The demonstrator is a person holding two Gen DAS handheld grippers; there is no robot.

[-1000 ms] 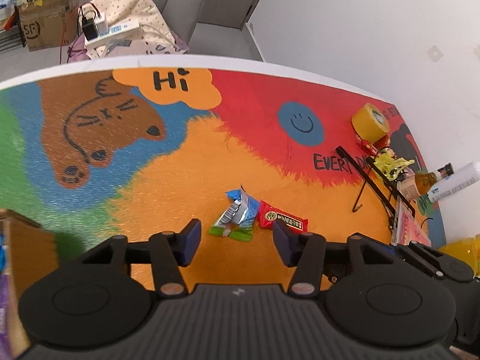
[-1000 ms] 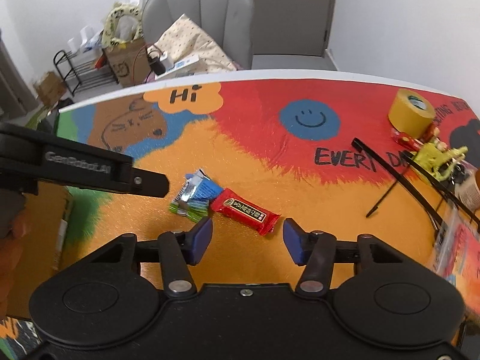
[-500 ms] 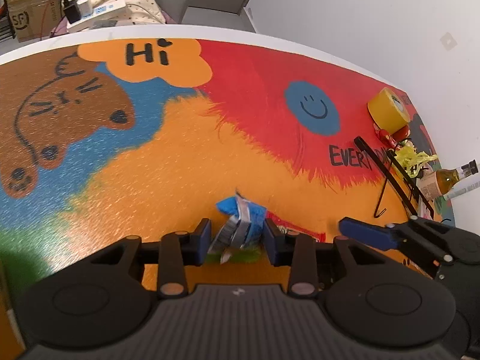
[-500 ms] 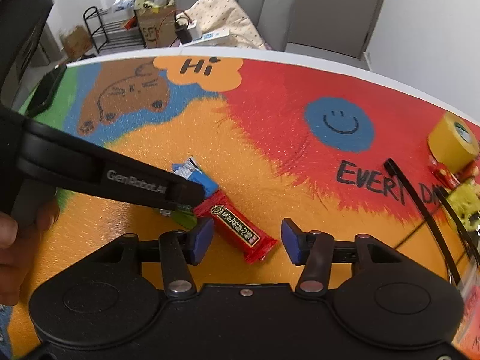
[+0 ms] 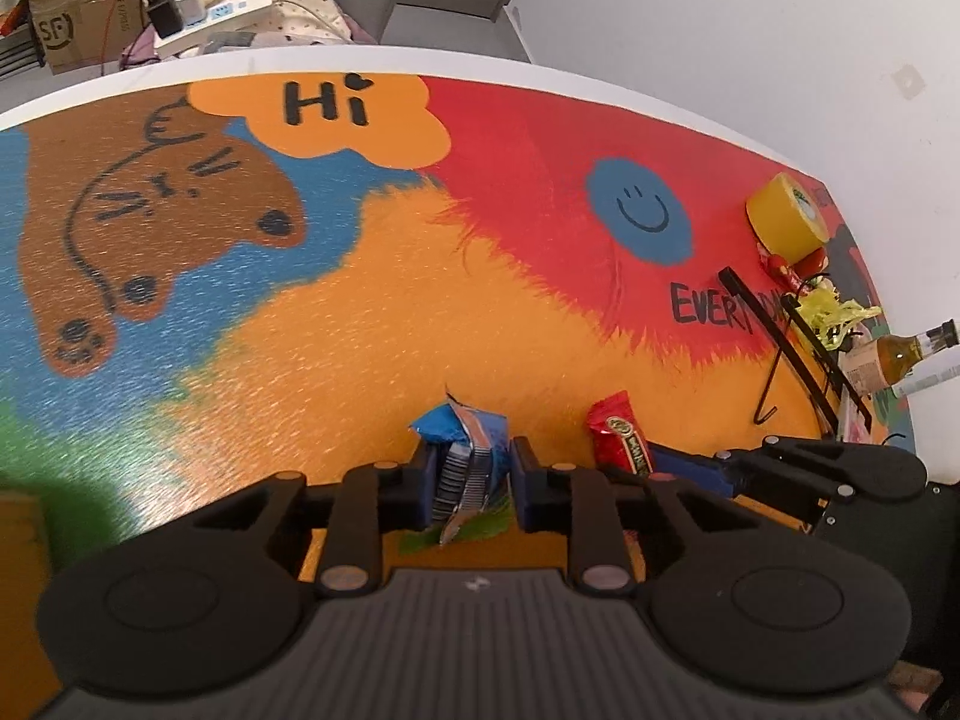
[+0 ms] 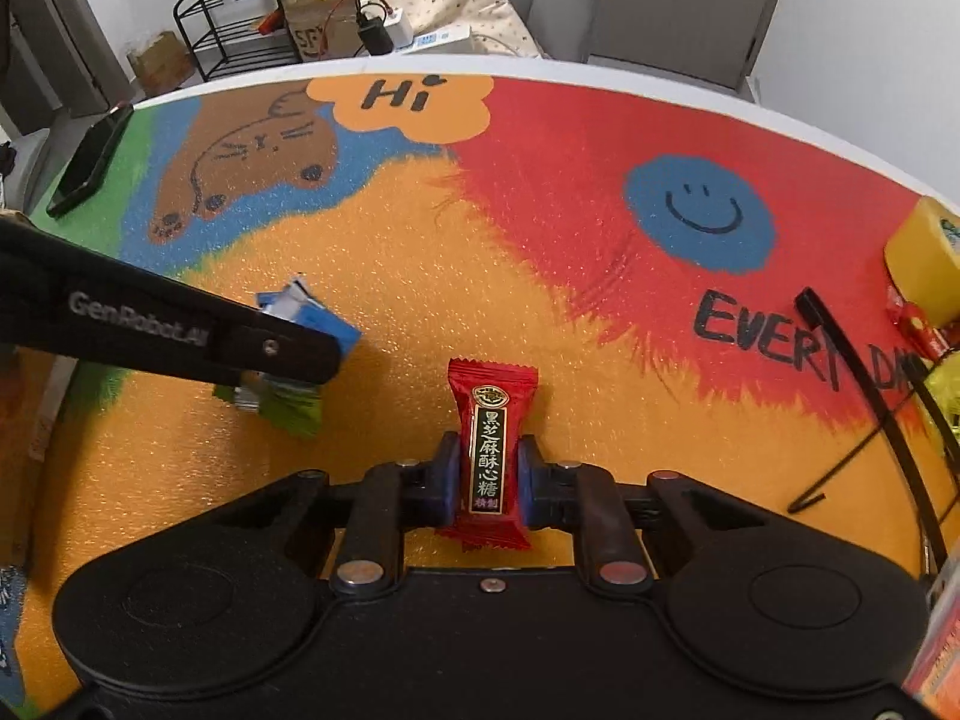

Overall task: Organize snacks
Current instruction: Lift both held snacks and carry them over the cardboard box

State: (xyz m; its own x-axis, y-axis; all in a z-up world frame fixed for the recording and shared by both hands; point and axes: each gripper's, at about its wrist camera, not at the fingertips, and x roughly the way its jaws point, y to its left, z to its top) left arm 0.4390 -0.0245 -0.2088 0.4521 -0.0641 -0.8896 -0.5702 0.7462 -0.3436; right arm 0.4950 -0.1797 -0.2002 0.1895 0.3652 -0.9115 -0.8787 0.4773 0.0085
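My left gripper (image 5: 471, 483) is shut on a bunch of blue and green snack packets (image 5: 468, 450) over the orange part of the colourful table mat (image 5: 360, 300). The same packets (image 6: 300, 360) and the left gripper's finger show in the right wrist view. My right gripper (image 6: 489, 480) is shut on a red candy bar with gold lettering (image 6: 491, 456), held lengthwise between the blue pads. That red bar (image 5: 621, 435) and the right gripper also show at the right in the left wrist view.
A yellow tape roll (image 5: 786, 216), black sticks (image 5: 780, 348), yellow wrappers, a bottle (image 5: 900, 354) and clutter sit along the mat's right edge. A black phone (image 6: 90, 159) lies at the far left. A cardboard box (image 5: 18, 534) stands at the near left.
Both grippers moved down and forward onto the snacks and closed: the left on the blue and green packets, the right on the red candy bar, which now points straight ahead.
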